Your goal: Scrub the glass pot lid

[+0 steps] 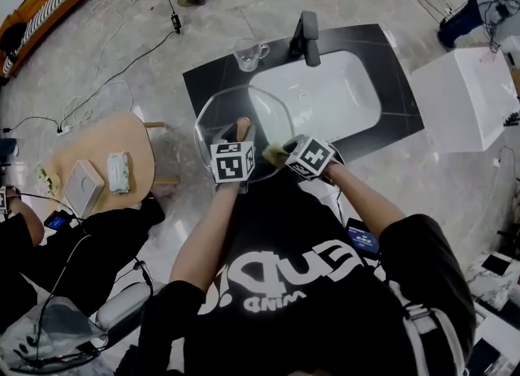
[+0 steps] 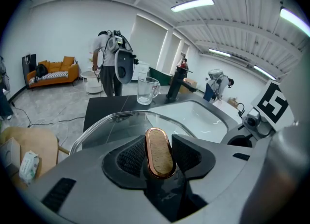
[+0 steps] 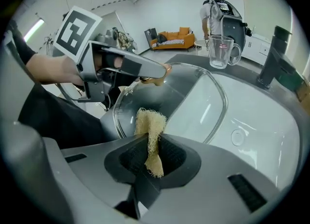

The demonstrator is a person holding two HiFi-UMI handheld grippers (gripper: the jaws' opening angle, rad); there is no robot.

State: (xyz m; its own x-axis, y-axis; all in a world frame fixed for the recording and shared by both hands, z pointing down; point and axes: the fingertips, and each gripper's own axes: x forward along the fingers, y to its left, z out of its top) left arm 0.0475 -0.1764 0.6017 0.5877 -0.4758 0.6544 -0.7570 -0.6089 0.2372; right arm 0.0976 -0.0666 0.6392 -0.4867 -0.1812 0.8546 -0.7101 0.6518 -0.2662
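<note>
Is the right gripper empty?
No, the right gripper is shut on a yellow scrubber that sticks up between its jaws.

Landmark: sink [image 1: 333, 94], sunk in counter [image 1: 213, 74].
- Faucet [image 1: 307, 37] behind sink, at its far rim.
- Mug [image 1: 248, 54] on counter, behind and left of sink.
- Lid [image 1: 223, 114] over sink's left rim, reaching out past counter's near edge.
- My left gripper [image 1: 241, 131] on lid's near side, closed on its handle [image 2: 159, 153].
- My right gripper [image 1: 280, 155] just right of left one, before sink's near-left corner, pad [image 3: 150, 136] pinched between its jaws, at lid's rim.
- Side table [image 1: 106, 143] well left of sink; box [image 1: 84, 188] and wipes pack [image 1: 119, 171] on it.
</note>
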